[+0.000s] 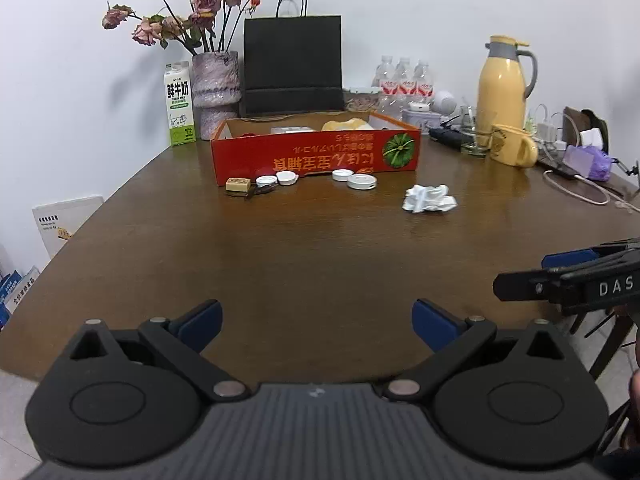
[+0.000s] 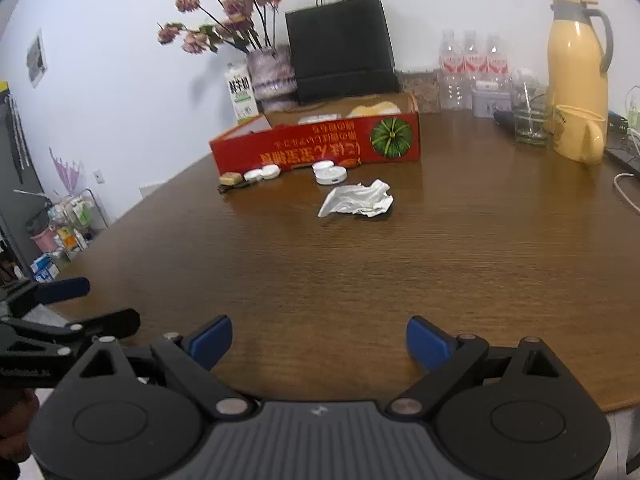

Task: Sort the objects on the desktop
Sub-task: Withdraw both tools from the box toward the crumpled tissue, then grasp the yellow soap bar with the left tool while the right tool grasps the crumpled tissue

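Note:
A shallow red cardboard box sits at the far middle of the brown table. Along its front lie a tan mahjong tile, several white bottle caps and a small dark object. A crumpled white paper lies nearer, to the right of them. My left gripper hovers open over the near table edge, empty. My right gripper is likewise open and empty, far from every object.
Along the back wall stand a milk carton, a vase of dried roses, a black paper bag, water bottles, a yellow thermos, a yellow mug and cables. The table stretches between grippers and objects.

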Tool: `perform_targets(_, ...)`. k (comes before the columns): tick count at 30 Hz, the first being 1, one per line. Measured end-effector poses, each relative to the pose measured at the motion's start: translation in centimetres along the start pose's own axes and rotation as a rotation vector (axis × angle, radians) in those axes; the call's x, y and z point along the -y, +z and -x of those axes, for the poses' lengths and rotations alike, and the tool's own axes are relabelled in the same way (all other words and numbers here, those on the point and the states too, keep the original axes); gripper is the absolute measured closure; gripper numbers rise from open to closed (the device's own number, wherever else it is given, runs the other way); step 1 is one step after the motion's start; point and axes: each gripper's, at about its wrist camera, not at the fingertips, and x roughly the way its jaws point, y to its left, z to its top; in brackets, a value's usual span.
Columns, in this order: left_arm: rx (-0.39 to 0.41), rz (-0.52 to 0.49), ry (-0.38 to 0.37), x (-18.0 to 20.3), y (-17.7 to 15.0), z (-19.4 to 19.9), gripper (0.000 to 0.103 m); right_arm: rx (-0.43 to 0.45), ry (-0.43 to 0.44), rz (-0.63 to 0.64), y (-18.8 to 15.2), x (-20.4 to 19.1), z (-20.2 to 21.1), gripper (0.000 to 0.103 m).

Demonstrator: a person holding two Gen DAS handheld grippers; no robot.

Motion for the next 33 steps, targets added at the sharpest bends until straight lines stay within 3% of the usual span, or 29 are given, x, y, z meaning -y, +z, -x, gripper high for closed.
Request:
perform_targets(3,0.001,-0.006,0.024,-1.0,1.2,-1.7,0.0,-0.009,-0.034,0.001,1.4,0.6,-1.8,0.011)
perform_targets(7,0.036,-0.007,0.084,-3.1,4.4,-4.7,0.004,0.0,-0.039,0.026,4.2,1.3,-4.3,0.024)
perform_targets(10,0.014,-0.019,0.111,-4.8,7.4,-8.5,0.017,0.014,-0.059,0.067,6.4,1.4,-6.7,0.028)
perform_targets(13,-0.022,-0.001,0.061,-6.7,10.0,-12.5,0.025,0.003,-0.067,0.077,8.1,1.7,-9.0,0.035)
perform_targets(15,-0.032,-0.004,0.063,-7.8,11.4,-15.2,0.043,-0.007,-0.065,0.065,9.0,2.0,-10.2,0.043)
perform_targets(18,-0.039,-0.02,0.071,-8.9,13.1,-18.5,0.046,0.0,-0.063,0.078,9.9,2.2,-11.5,0.051)
perform_targets(22,-0.069,-0.034,0.069,-9.4,13.3,-21.8,0.047,0.021,-0.072,0.129,10.5,1.8,-12.5,0.052)
perform_targets(26,-0.092,-0.001,0.055,-9.6,12.4,-23.3,0.06,0.031,-0.054,0.14,11.2,1.7,-13.1,0.047)
perform_targets(27,-0.087,0.0,0.056,-9.6,12.4,-23.3,0.07,0.036,-0.055,0.147,11.3,1.6,-13.3,0.045)
perform_targets(31,-0.099,0.016,0.058,-9.7,12.4,-23.6,0.072,0.04,-0.083,0.15,11.8,1.4,-14.4,0.045)
perform_targets(33,-0.094,0.02,0.078,-9.6,12.3,-23.3,0.072,0.03,-0.079,0.146,11.9,1.3,-14.8,0.064)
